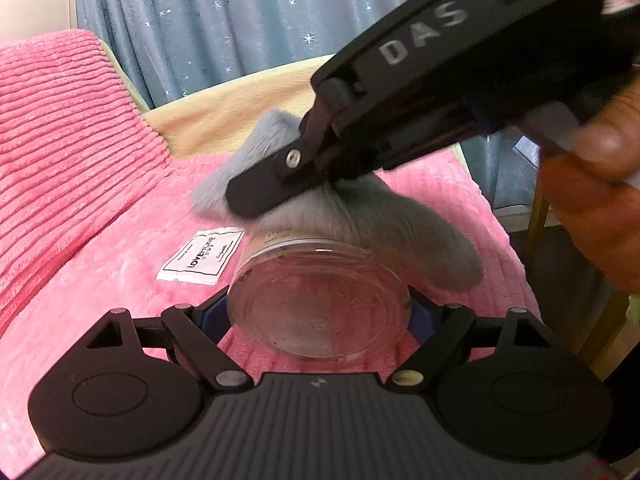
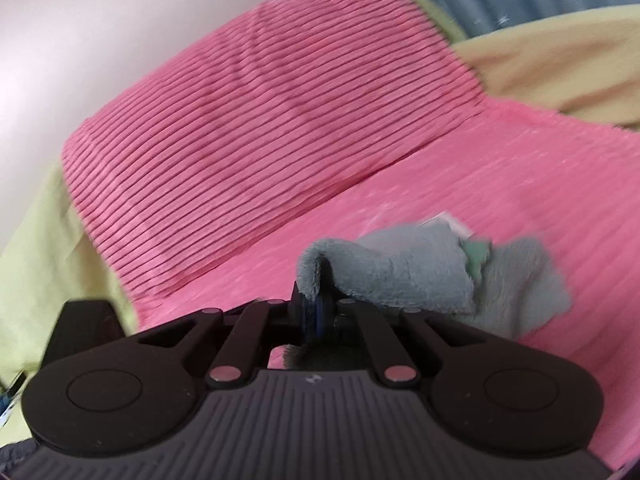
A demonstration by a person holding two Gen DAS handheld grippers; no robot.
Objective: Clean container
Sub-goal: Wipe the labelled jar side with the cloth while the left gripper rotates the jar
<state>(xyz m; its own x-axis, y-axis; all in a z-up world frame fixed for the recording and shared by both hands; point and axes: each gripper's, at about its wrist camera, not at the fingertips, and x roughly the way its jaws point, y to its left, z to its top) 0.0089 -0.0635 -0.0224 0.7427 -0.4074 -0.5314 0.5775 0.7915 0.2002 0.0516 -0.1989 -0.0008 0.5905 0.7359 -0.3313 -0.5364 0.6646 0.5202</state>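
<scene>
A clear round plastic container with brown specks on it lies on its side, its base toward the left wrist camera, and my left gripper is shut on it. A grey fluffy cloth drapes over the container's far end. My right gripper comes in from the upper right, shut on that cloth and pressing it against the container. In the right wrist view the grey cloth hangs from my right gripper, and a bit of green label peeks through its folds.
A pink ribbed blanket covers the surface below, with a white fabric tag on it. A pink cushion lies behind, over a yellow sheet. A blue starred curtain hangs at the back. A person's hand holds the right gripper.
</scene>
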